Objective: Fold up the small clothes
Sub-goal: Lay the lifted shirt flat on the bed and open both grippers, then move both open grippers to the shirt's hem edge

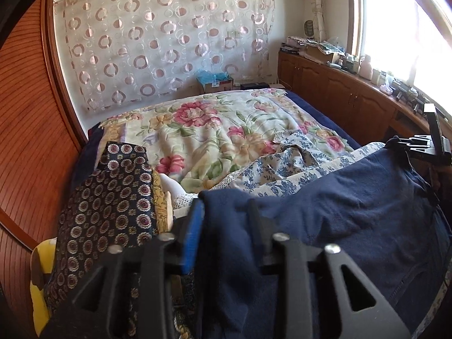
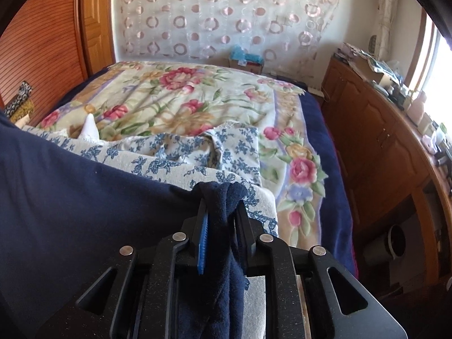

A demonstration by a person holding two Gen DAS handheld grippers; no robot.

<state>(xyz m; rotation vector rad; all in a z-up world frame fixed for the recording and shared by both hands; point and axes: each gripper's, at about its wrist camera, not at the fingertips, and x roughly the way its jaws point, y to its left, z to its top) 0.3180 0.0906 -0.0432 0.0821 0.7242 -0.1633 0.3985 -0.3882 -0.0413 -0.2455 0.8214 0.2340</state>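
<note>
Navy garment point(image 1: 353, 203) spread over blue-floral cloth point(image 1: 282, 166) on bed with rose-print blanket point(image 1: 203, 130).

Left gripper point(image 1: 226, 212): fingers apart, garment's left edge draped loosely between them, pads not pressing it.

Right gripper point(image 2: 221, 209): fingers narrowly apart, bunched garment corner point(image 2: 223, 195) between them; whether pads pinch it cannot be told.

Bright window point(image 1: 406, 28) (right) — wood cabinets point(image 1: 339, 84), circle-print curtain point(image 1: 158, 39) on wall.
</note>
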